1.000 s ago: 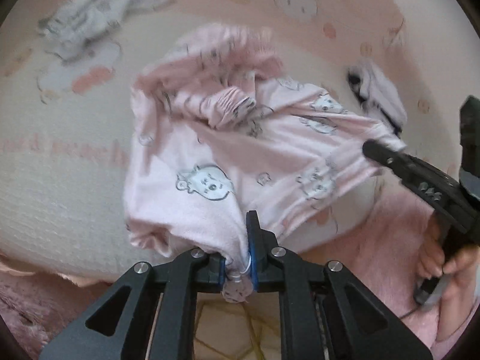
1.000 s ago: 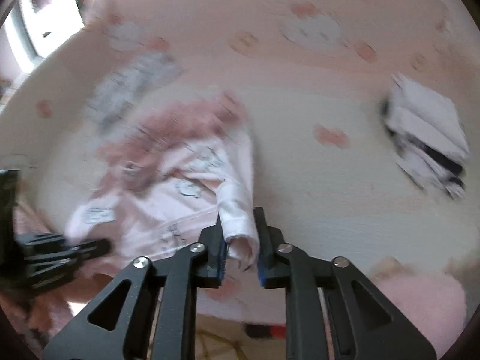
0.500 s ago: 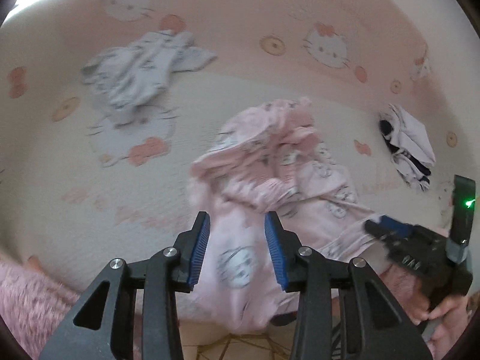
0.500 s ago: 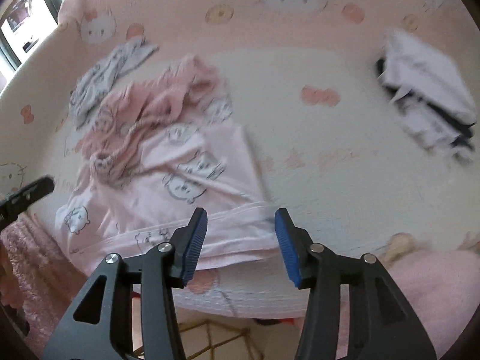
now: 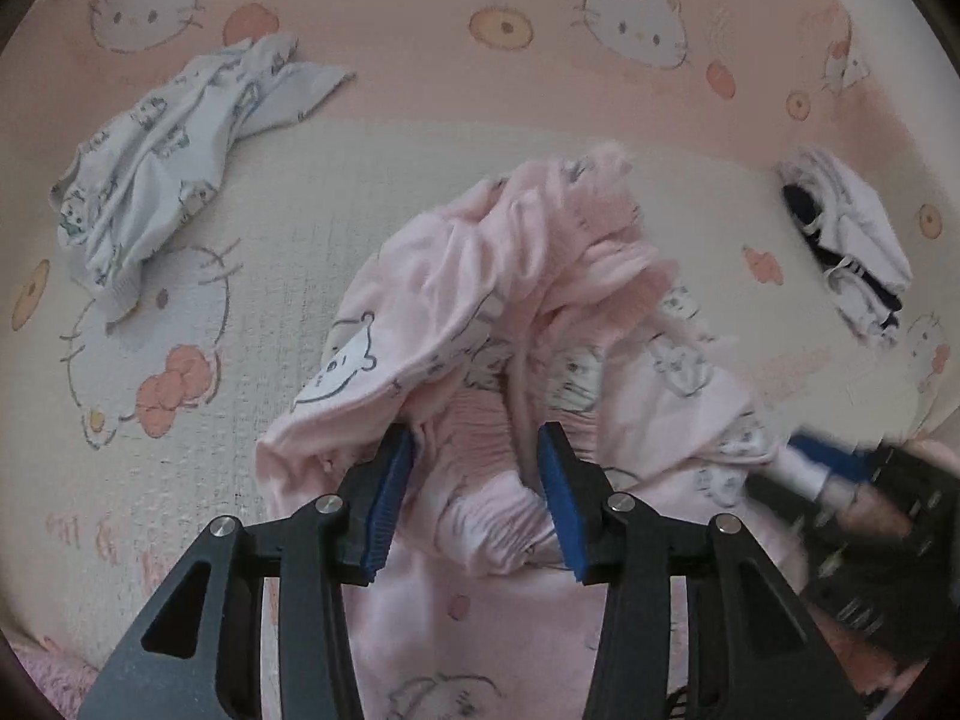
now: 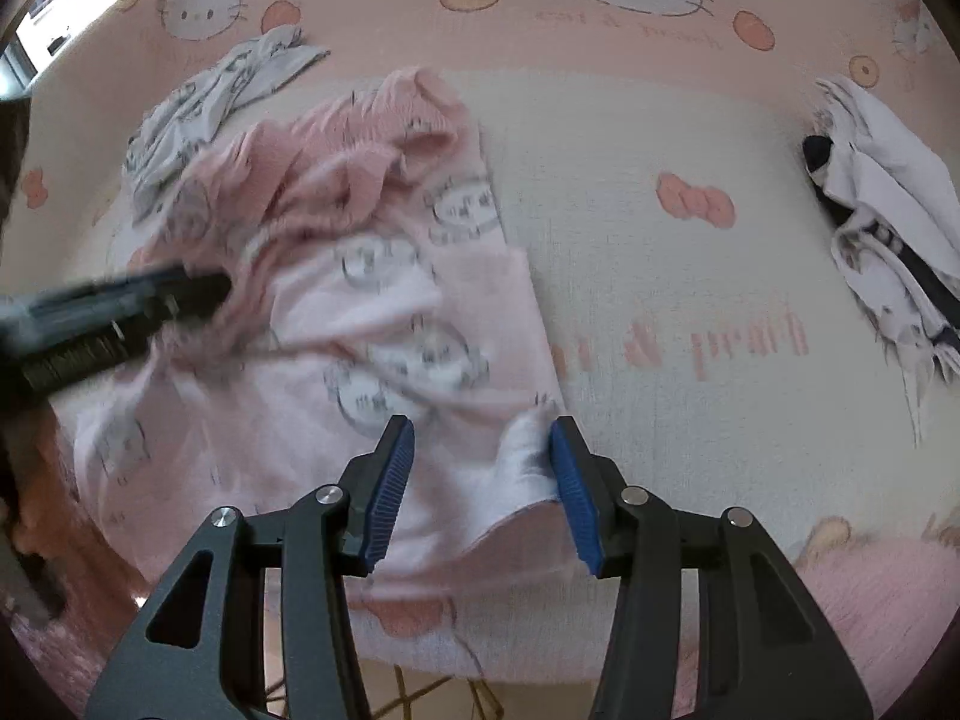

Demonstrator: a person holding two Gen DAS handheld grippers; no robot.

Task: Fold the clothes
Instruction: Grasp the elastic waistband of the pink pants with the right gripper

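Far left on the bed [image 5: 312,192] we've got a grey-white garment [image 5: 162,162]. Mid-bed near the edge, the crumpled pink garment [image 5: 480,300], with our left gripper [image 5: 474,501] and right gripper [image 6: 483,489] both wide open over it. Far right: a folded white-navy pile [image 6: 888,228].

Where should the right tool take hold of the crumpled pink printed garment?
Probably the pale corner flap of the crumpled pink printed garment, approached from the near bed edge. It stands up between the open right tool pads; the far side is bunched.
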